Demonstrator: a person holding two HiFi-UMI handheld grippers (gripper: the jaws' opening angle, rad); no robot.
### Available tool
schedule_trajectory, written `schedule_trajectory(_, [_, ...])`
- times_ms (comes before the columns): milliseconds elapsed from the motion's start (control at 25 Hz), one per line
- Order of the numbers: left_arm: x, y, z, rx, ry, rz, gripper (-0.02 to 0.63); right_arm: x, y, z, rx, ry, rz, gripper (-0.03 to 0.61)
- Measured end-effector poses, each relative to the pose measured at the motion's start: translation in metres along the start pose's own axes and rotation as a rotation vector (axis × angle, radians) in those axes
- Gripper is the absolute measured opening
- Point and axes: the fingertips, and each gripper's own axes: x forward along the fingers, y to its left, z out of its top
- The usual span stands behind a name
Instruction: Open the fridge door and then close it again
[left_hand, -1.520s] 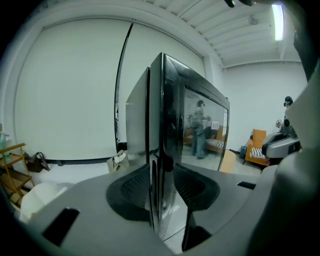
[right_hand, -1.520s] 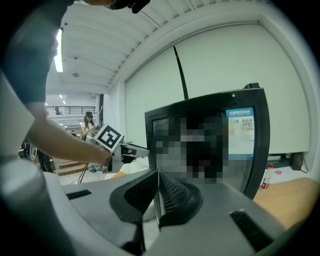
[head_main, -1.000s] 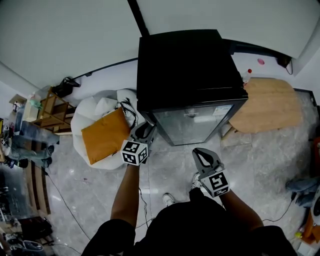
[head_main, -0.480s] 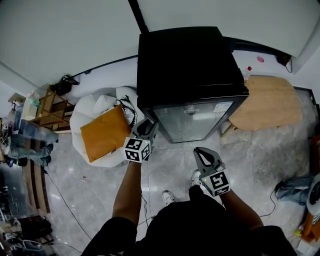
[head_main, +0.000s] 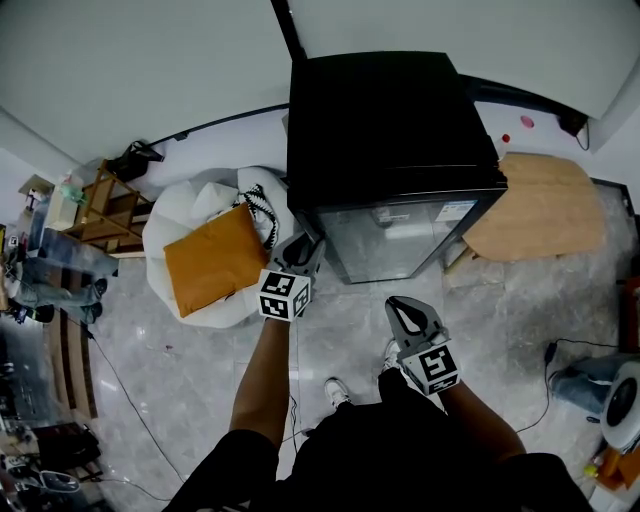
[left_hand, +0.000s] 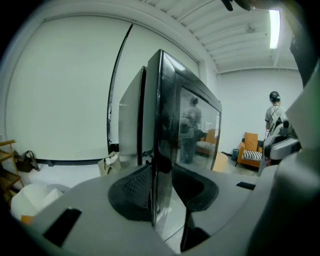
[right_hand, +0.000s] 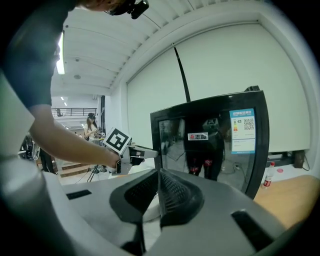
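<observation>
Our left claw (left_hand: 162, 176), jaws just closing, pinches the door's (left_hand: 192, 130) left edge, door shut or nearly so against the fridge (head_main: 385, 120), right claw (right_hand: 157, 182) clenched empty in front: opening or just-closed, both fit.

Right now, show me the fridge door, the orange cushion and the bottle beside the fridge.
fridge door (head_main: 400, 238), head view, middle of its glass pane.
orange cushion (head_main: 213, 260), head view, centre of its top face.
bottle (right_hand: 268, 177), right gripper view, on its clear body.

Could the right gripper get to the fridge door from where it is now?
Probably yes: the right gripper, jaws shut, points at the fridge door with only floor between them.
</observation>
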Motion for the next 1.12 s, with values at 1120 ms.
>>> schedule_trajectory(1120, [-0.077,-0.092,-0.038,0.066,-0.001,-0.123,0.106,-0.046,0.076,0.005,-0.088,-0.021,-0.12,0.018])
